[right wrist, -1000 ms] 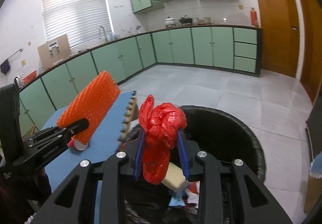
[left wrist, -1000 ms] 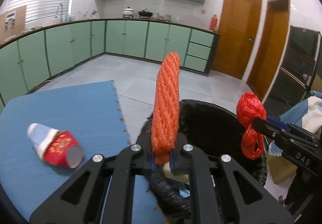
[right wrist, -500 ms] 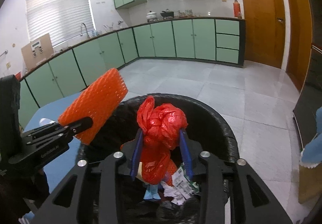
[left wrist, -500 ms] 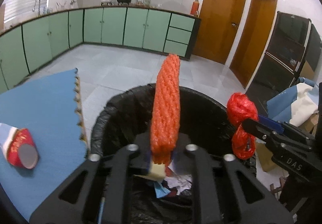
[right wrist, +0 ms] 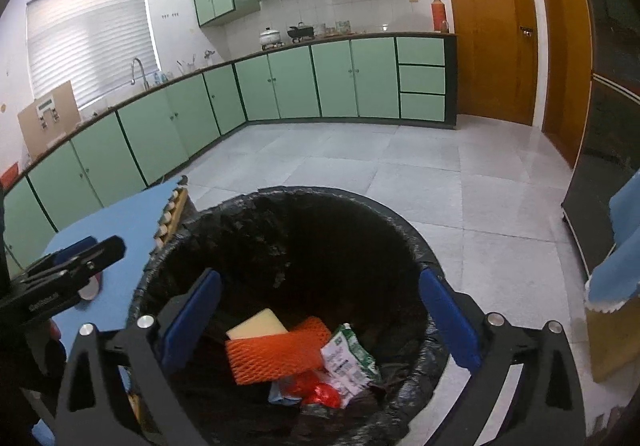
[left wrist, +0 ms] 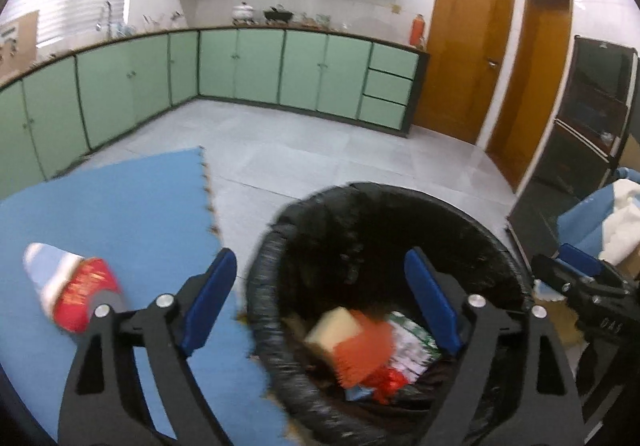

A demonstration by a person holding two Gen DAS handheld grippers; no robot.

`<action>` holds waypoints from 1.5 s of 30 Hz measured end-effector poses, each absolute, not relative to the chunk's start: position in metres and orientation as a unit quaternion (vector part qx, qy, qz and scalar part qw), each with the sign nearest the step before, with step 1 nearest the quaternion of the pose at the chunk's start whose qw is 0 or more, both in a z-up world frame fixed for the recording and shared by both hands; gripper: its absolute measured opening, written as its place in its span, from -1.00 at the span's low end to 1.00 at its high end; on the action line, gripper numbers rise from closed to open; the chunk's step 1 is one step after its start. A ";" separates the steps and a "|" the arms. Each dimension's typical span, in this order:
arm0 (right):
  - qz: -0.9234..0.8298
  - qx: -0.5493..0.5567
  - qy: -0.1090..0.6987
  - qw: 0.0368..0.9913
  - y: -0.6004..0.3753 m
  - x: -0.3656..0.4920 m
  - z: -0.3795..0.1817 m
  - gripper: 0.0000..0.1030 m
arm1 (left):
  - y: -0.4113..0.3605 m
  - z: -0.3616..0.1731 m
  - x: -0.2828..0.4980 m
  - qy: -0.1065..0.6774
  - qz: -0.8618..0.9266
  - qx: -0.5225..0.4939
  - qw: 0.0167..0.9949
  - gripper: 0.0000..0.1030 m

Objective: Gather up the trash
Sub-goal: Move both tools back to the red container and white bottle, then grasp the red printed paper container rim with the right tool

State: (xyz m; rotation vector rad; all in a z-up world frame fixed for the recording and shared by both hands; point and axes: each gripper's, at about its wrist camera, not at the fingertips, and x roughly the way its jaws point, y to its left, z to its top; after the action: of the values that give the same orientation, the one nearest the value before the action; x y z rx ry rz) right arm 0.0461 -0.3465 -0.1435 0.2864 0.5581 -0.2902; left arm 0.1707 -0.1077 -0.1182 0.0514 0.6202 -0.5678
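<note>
A black-lined trash bin point(left wrist: 264, 258) point(right wrist: 400, 221) stands on the floor beside the blue mat. Inside lie the orange foam net point(left wrist: 362, 354) point(right wrist: 276, 352), the red plastic bag point(right wrist: 320, 392) partly under it, a yellow sponge point(right wrist: 258, 324) and a white-green wrapper point(right wrist: 348, 358). My left gripper point(left wrist: 320, 302) is open and empty over the bin's left rim. My right gripper point(right wrist: 320, 318) is open and empty above the bin. A red and white paper cup point(left wrist: 72, 296) lies on its side on the mat, left of the left gripper.
The blue foam mat point(left wrist: 120, 213) covers the surface at the left, its toothed edge next to the bin. Green kitchen cabinets point(right wrist: 280, 85) line the far wall. Wooden doors point(left wrist: 472, 45) and a black appliance point(left wrist: 592, 125) are at the right. A blue and white cloth point(left wrist: 600, 221) lies right of the bin.
Both grippers have opened. The orange foam net and the red bag have dropped from them into the bin. The left view has shifted back left, showing more of the mat and cup.
</note>
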 end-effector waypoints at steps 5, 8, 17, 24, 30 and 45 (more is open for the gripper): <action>-0.121 0.135 0.266 0.947 -0.328 0.057 -0.134 0.88 | -0.066 -0.105 0.171 0.281 -0.238 0.029 0.929 0.67; -0.102 0.133 0.261 0.951 -0.311 0.066 -0.129 0.89 | -0.043 -0.098 0.170 0.273 -0.216 0.027 0.937 0.68; -0.036 0.105 0.260 0.959 -0.242 0.105 -0.120 0.88 | 0.044 -0.084 0.172 0.260 -0.133 0.009 0.956 0.69; 0.020 0.101 0.265 0.959 -0.188 0.132 -0.124 0.88 | 0.105 -0.084 0.175 0.263 -0.072 0.008 0.962 0.69; 0.080 0.076 0.282 0.953 -0.134 0.158 -0.136 0.89 | 0.140 -0.092 0.180 0.268 -0.035 0.006 0.963 0.69; 0.165 0.001 0.354 0.921 -0.061 0.213 -0.191 0.88 | 0.180 -0.120 0.205 0.293 -0.001 0.000 0.956 0.69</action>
State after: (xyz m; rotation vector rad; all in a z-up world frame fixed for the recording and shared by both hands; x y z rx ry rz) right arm 0.2130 -0.0614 -0.1907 0.0012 0.7268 0.3386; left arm 0.2051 0.1800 -0.1199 0.0002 0.5944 -0.0016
